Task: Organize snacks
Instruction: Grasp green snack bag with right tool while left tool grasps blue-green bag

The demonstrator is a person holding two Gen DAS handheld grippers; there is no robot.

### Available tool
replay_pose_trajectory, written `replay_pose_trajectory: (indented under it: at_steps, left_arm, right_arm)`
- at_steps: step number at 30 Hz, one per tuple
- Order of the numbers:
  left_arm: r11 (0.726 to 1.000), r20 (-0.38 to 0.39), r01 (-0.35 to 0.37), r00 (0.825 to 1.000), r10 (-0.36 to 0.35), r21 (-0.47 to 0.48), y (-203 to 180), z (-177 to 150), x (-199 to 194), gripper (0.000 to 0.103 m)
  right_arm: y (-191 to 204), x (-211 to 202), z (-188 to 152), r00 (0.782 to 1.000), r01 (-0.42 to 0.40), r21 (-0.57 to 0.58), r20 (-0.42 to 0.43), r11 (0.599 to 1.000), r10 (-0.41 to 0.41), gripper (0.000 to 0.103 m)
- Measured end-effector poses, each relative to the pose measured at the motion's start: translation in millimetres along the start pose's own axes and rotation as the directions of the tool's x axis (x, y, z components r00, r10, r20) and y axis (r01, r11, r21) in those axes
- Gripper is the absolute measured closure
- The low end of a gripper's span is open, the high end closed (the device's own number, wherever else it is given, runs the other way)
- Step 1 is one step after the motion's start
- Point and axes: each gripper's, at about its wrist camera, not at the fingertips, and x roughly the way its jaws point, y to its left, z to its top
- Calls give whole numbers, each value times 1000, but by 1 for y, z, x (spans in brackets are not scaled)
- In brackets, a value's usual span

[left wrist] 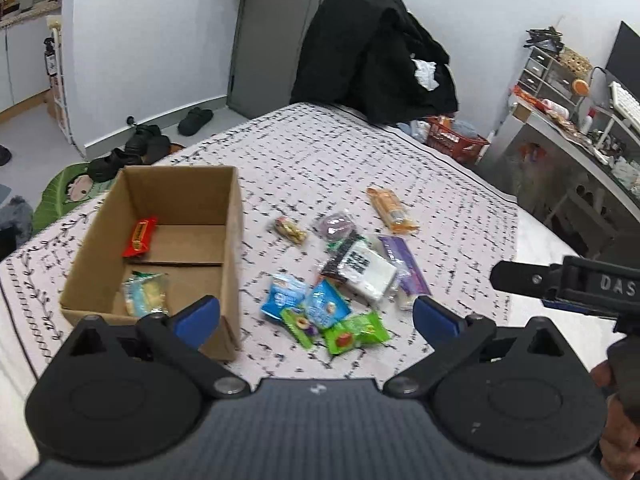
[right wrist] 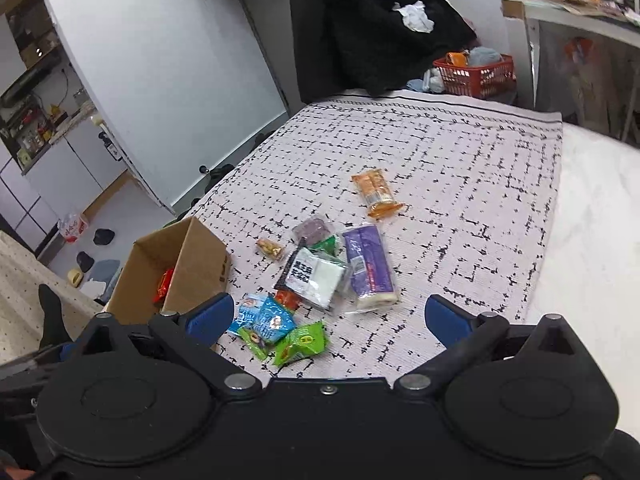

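Observation:
A cardboard box (left wrist: pixel 208 200) stands on the patterned cloth at the left; it also shows in the right wrist view (right wrist: pixel 200 252). Inside lie a red bar (left wrist: pixel 139 237) and a pale packet (left wrist: pixel 145 294). Right of the box lies a heap of snacks: blue packets (left wrist: pixel 304 300), green packets (left wrist: pixel 352 330), a white-and-black pack (left wrist: pixel 366 266), a purple pack (right wrist: pixel 368 266), an orange pack (left wrist: pixel 392 210). My left gripper (left wrist: pixel 316 318) is open and empty above the near snacks. My right gripper (right wrist: pixel 330 316) is open and empty, also above them.
A chair draped with a black coat (left wrist: pixel 372 52) stands at the table's far edge. A red basket (right wrist: pixel 476 74) sits on the floor beyond. A cluttered desk (left wrist: pixel 580 128) is at the right. Shoes (left wrist: pixel 140 148) lie on the floor left of the table.

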Motion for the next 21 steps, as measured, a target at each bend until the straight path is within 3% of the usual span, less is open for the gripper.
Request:
replay_pose_trajectory:
  at_steps: [5, 12, 21]
  left_arm:
    - [999, -16, 33, 999, -33, 14, -13, -7, 12, 5]
    - [999, -54, 53, 997, -53, -10, -20, -17, 33, 18]
    - [1000, -91, -1, 996, 0, -16, -18, -19, 65, 41]
  right_arm:
    - [-15, 9, -3, 999, -25, 45, -22, 999, 26, 10]
    - [-30, 30, -9, 996, -51, 89, -72, 995, 58, 31]
    - [-42, 63, -18, 977, -111, 209, -155, 972, 145, 45]
